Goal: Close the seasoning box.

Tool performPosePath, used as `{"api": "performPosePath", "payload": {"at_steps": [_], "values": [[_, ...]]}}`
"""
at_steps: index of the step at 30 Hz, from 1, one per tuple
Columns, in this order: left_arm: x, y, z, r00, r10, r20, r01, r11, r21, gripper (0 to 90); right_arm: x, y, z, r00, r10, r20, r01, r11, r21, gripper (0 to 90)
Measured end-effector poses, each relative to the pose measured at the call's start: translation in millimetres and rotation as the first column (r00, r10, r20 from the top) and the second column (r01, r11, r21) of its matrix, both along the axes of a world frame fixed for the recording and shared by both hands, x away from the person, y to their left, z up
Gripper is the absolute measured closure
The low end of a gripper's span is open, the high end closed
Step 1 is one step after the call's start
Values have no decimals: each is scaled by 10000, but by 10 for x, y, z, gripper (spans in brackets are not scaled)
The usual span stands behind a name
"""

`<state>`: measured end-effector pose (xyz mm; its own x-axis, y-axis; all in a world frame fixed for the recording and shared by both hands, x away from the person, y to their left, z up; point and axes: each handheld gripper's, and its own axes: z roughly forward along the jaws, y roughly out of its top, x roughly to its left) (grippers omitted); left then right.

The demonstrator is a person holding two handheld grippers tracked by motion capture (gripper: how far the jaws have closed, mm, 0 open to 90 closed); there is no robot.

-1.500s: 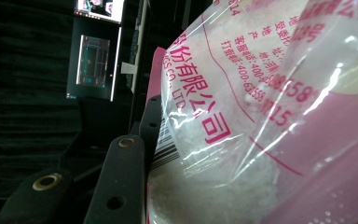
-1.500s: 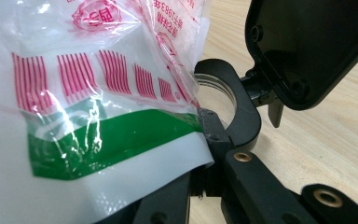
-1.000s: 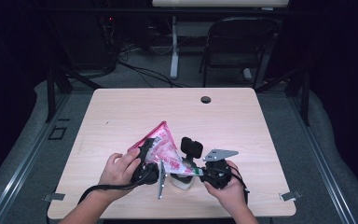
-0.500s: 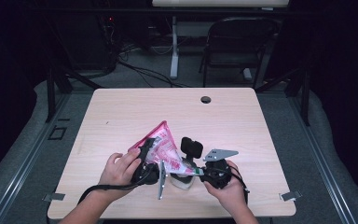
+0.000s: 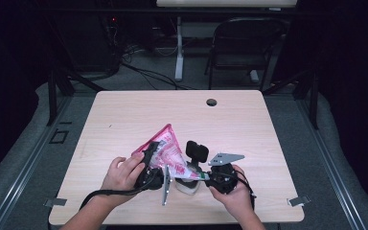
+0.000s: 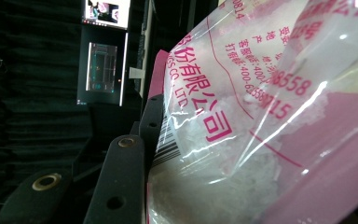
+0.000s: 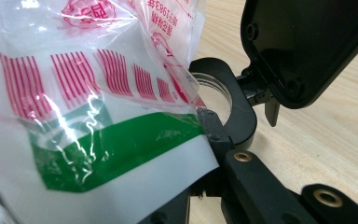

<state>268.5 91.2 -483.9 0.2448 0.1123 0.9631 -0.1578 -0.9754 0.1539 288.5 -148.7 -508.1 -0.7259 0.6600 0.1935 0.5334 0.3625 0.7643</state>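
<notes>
Pink plastic bag (image 5: pixel 165 152) sitting at table's (image 5: pixel 124 115) near edge, blocking container (image 5: pixel 187 184). Left gripper (image 5: pixel 149 165) clamping bag, part-open; right gripper (image 5: pixel 196 176) pinching bag, closed. Right gripper view showing black flip lid (image 7: pixel 303 42).

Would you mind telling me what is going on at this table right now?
A person at the wooden table works a pink-and-clear plastic bag of white granules with both tools. The left hand-held gripper and the right hand-held gripper both clamp the bag, which is tilted over a small container with an open black flip lid. Whether anything is pouring cannot be told.
</notes>
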Motion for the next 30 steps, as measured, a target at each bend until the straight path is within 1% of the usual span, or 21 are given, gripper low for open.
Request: {"api": "performPosePath", "payload": {"at_steps": [2,6,7,14,21,29,30], "values": [[-1,-3,10,10000,-25,85,24,10000,96,657,-1,3,-1,10000,-10,6,10,10000,-3,900],[-11,-7,18,10000,12,37,-12,10000,80,657,2,5,-2,10000,-3,-3,3,10000,-18,900],[-11,-8,24,10000,-20,96,19,9999,116,657,2,5,-2,10000,-7,0,7,10000,-9,900],[-15,-11,28,9999,-38,162,36,9999,119,657,5,8,-5,10000,1,-5,-1,10000,-8,900],[-20,-17,36,9998,-49,203,46,9999,134,657,7,11,-7,10000,-17,10,17,10000,-20,900],[-27,-20,46,9999,-23,151,21,9999,100,657,8,14,-9,10000,-15,16,15,10000,-14,900],[-27,-22,51,9998,-54,208,51,9999,131,658,8,14,-9,10000,-10,12,10,10000,-30,900]]}}
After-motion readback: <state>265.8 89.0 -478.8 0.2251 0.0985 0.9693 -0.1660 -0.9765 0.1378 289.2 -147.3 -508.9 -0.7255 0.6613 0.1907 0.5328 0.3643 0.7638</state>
